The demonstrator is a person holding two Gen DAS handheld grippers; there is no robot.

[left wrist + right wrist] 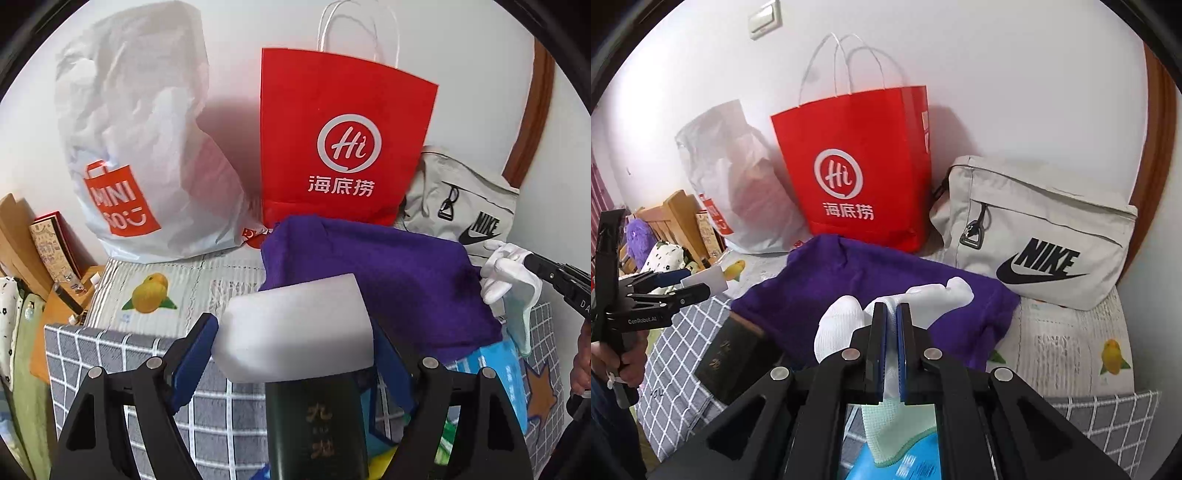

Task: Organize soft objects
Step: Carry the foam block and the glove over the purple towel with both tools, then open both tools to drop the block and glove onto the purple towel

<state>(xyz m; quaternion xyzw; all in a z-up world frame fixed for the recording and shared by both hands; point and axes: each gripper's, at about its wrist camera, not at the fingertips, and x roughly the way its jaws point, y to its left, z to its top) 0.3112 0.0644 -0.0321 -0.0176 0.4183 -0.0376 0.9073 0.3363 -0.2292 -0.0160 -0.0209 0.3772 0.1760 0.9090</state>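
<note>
Left fingers point(201, 345) pinch sponge point(295, 328); right gripper point(892, 317) clamped on white glove point(923, 299) — both over purple towel point(849, 291). Red bag point(857, 166), Nike pouch point(1034, 229), plastic bag point(140, 140) line wall.

left gripper point(291, 354): black angular linkage arms with triangular cut-outs, round silver pivot pins and blue-padded fingers point(194, 356). right gripper point(892, 314): the same black frame, four silver pins and thin blue pads on its fingers point(904, 343). seen from the right wrist, the left gripper's side carries small white lettering reading "cenrobot.ai" above a black handle gripped by a hand point(626, 363).
</note>
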